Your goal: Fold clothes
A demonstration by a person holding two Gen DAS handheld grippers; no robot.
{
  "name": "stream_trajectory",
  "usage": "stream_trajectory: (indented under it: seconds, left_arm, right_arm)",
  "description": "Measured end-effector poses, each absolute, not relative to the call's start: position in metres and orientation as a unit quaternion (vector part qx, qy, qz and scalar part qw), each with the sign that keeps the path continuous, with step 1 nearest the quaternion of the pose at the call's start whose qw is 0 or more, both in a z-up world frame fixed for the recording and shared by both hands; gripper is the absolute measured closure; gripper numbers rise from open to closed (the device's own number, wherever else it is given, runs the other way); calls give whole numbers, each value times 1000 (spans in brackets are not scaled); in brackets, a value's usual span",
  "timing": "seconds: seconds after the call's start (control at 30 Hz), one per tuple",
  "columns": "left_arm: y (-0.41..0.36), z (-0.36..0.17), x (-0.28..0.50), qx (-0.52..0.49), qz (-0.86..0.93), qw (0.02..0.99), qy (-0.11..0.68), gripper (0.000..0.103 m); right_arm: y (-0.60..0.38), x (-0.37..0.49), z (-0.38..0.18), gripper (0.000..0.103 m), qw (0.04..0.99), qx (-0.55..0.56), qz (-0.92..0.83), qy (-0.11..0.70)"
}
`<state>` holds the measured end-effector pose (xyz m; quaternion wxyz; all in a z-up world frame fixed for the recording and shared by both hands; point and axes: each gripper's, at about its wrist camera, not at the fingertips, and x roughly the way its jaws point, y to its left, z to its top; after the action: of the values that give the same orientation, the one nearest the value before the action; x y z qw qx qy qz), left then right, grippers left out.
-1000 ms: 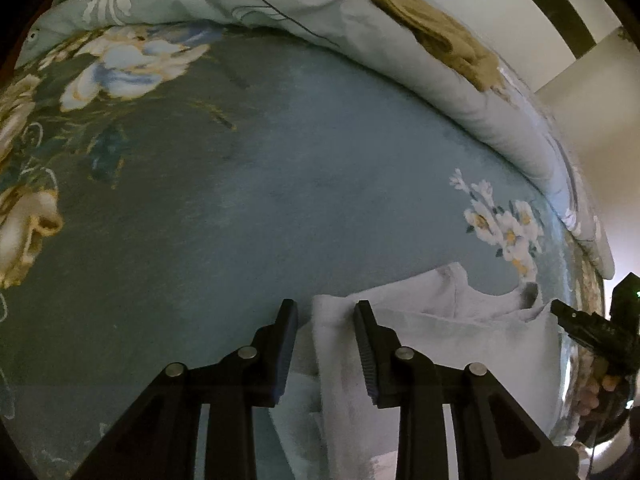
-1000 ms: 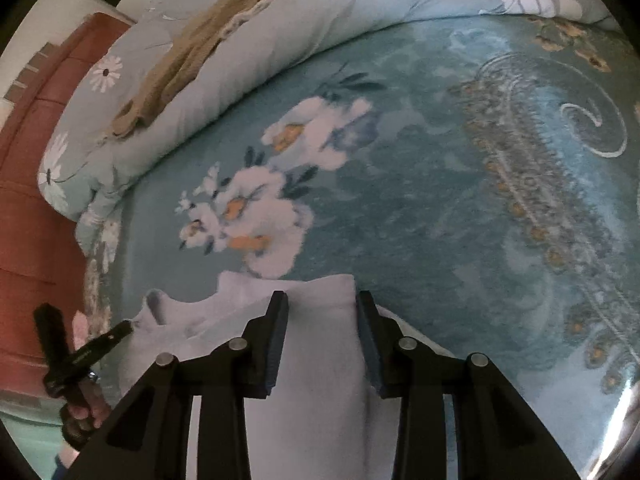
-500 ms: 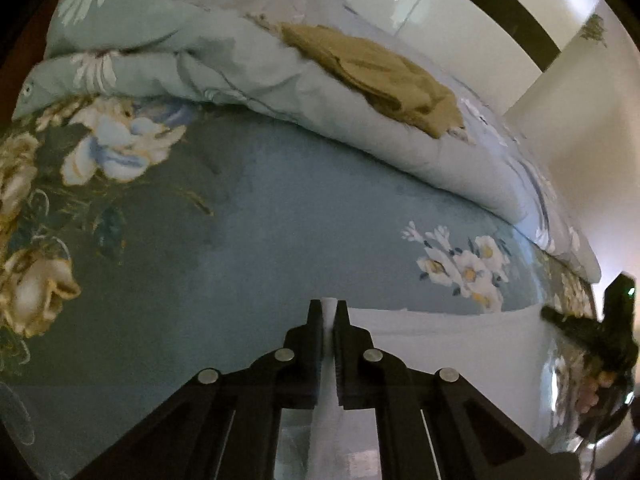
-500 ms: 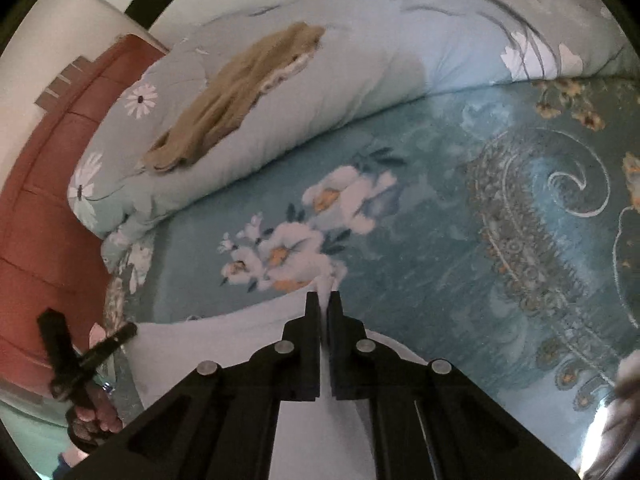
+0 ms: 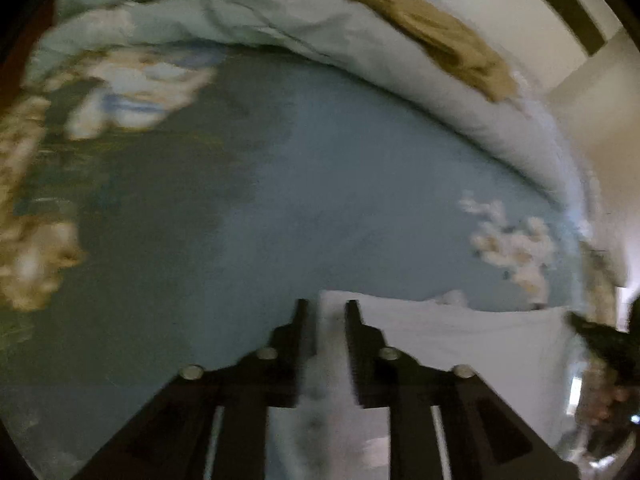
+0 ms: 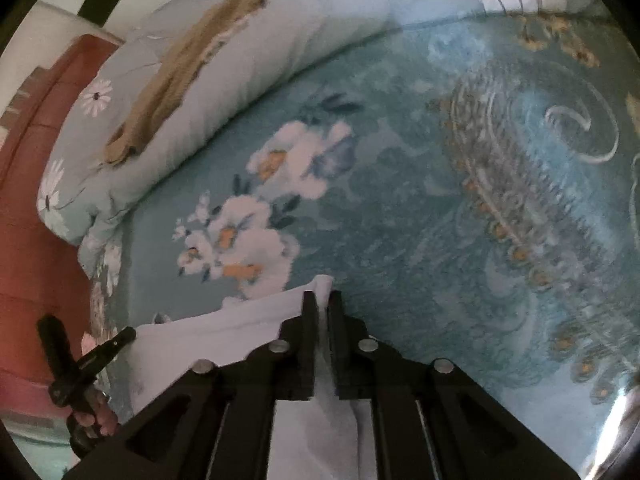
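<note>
A white garment [image 5: 472,344] lies on the blue floral bedspread [image 5: 320,200], stretched flat between my two grippers. My left gripper [image 5: 326,308] sits at its left corner with the jaws a finger-width apart, the cloth edge lying between them; this view is blurred. My right gripper [image 6: 321,300] is shut on the garment's [image 6: 224,332] right corner, low over the bedspread [image 6: 440,200]. Each gripper shows at the edge of the other's view, the right one in the left wrist view [image 5: 600,340] and the left one in the right wrist view [image 6: 80,360].
A rolled pale floral duvet [image 5: 360,40] lies along the far side with a tan garment [image 5: 440,44] on top; both show in the right wrist view, the duvet [image 6: 280,48] and the tan garment [image 6: 180,76]. A reddish-brown headboard [image 6: 36,208] stands at left.
Both grippers closed on the garment's corners and lifted it, then came back down to the bedspread. The left jaws have now parted slightly; the right stays shut.
</note>
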<state>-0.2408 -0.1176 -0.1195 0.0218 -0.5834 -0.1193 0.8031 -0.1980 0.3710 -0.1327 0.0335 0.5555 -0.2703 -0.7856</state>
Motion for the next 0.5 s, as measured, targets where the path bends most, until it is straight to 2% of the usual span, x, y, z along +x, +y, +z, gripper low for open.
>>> stream_trajectory:
  seconds: [0.07,0.1,0.2,0.33,0.5]
  left_arm:
    - [-133,-113,-228,-581,804,-15,-127,73]
    - [-139,-110,-220,-580,803,-30,-133,73]
    - [-137,-94,-188,-566,810,-27,-153,73]
    - [-91,-82,-146,-569,802,56,-172,68]
    - [-16,-104,-122,-605,762,138,-187,68]
  right_arm:
    - [380,-185,-121,67,20,546,-796,-262]
    - [385,-175,-116,65,19,541,-797,-270]
    - [401,-140,-115,62,35,541,-783,-305]
    - [407,-95,-134,59,73,546,-748,-369]
    - [398,-76,-166,59,80,548,-708,-439]
